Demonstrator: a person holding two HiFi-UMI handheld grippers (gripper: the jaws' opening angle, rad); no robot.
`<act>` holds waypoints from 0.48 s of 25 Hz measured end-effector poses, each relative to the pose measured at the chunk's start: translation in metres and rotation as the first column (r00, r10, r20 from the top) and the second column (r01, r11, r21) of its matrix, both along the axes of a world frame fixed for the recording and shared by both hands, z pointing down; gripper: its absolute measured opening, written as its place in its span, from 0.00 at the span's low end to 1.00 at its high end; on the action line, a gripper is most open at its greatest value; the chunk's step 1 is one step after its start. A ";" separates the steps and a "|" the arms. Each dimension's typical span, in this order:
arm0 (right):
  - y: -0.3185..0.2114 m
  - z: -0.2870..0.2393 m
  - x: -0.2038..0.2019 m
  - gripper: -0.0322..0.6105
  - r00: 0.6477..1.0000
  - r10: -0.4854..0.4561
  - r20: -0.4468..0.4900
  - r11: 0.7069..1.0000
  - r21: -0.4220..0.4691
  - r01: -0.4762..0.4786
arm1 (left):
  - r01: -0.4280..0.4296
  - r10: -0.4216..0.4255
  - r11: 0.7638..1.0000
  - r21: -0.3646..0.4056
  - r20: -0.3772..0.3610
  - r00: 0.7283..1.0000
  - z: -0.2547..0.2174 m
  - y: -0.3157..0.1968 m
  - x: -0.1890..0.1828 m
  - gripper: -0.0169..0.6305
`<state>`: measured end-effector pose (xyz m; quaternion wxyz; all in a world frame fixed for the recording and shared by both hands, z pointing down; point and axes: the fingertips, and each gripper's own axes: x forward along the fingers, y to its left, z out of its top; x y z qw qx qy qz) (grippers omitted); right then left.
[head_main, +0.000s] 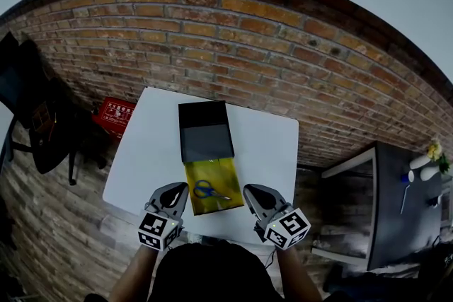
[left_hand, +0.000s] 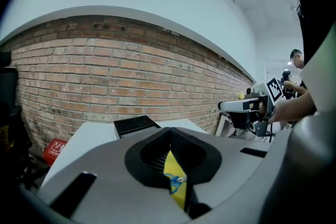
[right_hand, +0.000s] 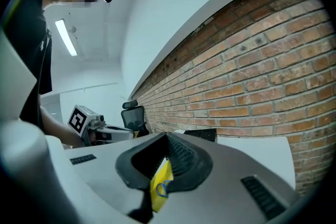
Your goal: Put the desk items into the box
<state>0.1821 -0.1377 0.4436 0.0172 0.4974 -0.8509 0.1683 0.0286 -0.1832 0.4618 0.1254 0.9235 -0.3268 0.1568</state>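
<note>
Scissors [head_main: 209,190] in yellow box [head_main: 226,170], centre frame; black lid [head_main: 205,131] off above. Your left gripper [head_main: 181,187], right gripper [head_main: 250,189]: jaws together, empty.

We see a brick wall [head_main: 233,32] ahead of the jaws. Left of them stand a black chair [head_main: 32,117] and a red crate [head_main: 113,114]; right, a dark table [head_main: 396,216].
</note>
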 end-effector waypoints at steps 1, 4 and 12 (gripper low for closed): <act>0.000 0.001 0.002 0.08 1.000 0.009 0.003 1.000 -0.003 -0.009 | 0.001 -0.001 1.000 -0.001 -0.003 1.000 0.000 -0.001 0.000 0.05; -0.001 0.003 0.004 0.08 1.000 0.019 0.008 1.000 -0.003 -0.019 | 0.003 -0.003 1.000 -0.003 -0.007 1.000 0.000 -0.003 0.000 0.05; -0.008 0.003 0.004 0.08 1.000 0.016 0.003 1.000 -0.001 -0.016 | 0.008 -0.008 1.000 -0.004 -0.004 1.000 0.001 -0.008 -0.001 0.05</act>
